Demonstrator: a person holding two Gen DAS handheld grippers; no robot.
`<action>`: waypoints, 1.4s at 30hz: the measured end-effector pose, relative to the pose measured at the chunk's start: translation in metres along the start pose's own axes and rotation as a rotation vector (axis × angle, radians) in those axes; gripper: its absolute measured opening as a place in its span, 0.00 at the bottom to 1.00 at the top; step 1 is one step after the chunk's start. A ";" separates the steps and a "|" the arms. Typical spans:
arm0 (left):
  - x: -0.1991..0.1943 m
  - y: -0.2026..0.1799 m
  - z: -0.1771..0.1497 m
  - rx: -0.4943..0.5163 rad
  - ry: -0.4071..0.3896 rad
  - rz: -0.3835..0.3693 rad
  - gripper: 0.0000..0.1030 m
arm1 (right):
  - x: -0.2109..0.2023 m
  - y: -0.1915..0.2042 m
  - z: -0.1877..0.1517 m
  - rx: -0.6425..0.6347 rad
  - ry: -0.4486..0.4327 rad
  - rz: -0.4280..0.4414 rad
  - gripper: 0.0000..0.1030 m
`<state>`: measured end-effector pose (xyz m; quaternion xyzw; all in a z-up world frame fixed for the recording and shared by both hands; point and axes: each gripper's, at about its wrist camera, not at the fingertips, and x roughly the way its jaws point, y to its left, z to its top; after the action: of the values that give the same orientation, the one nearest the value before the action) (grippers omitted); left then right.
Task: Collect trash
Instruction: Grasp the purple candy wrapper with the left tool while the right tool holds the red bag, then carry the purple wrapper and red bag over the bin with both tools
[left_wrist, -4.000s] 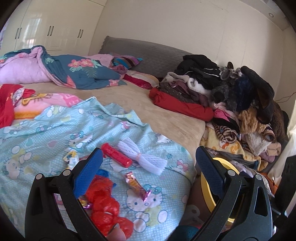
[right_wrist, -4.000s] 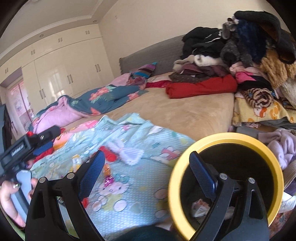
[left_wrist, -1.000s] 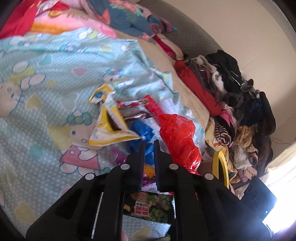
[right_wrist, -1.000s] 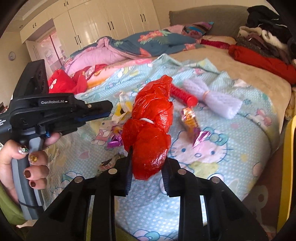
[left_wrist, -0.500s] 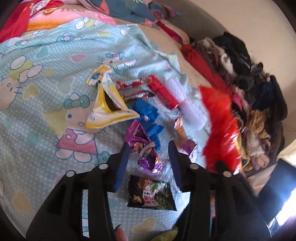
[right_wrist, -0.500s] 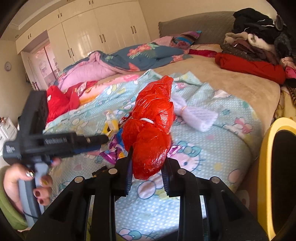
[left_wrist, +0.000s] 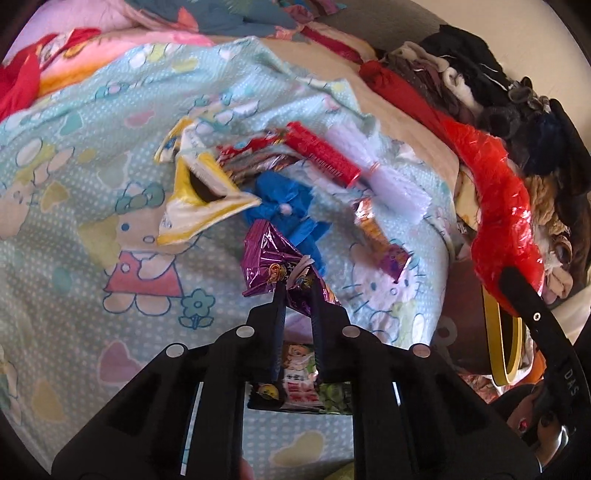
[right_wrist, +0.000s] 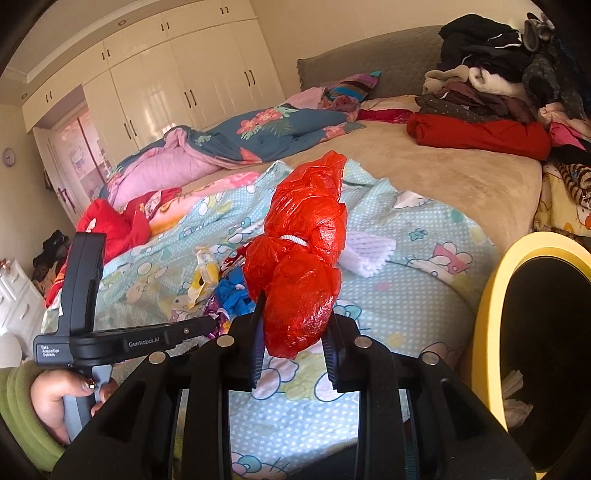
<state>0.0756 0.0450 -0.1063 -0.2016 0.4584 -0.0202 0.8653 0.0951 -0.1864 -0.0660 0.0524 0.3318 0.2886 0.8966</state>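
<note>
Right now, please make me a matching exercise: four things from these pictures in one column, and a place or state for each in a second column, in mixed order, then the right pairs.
Things:
1. crumpled red plastic bag
2. shiny purple foil wrapper
3. torn yellow and white packet
4. round bin with yellow rim

Places or states:
A. lying open on the blue cartoon blanket
B. standing beside the bed
C. between the closing jaws of the left gripper
D. clamped in the right gripper

Pairs: 1-D, 2-C, 3-A, 4-B
</note>
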 end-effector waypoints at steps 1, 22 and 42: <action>-0.002 -0.002 0.001 0.006 -0.010 -0.002 0.07 | -0.002 -0.001 0.001 0.002 -0.004 -0.001 0.25; -0.054 -0.097 0.016 0.163 -0.189 -0.150 0.06 | -0.044 -0.041 0.015 0.070 -0.090 -0.052 0.25; -0.055 -0.153 0.007 0.256 -0.206 -0.227 0.06 | -0.090 -0.088 0.016 0.144 -0.144 -0.138 0.25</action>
<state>0.0723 -0.0812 -0.0029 -0.1414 0.3352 -0.1551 0.9184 0.0918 -0.3073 -0.0280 0.1146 0.2893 0.1973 0.9296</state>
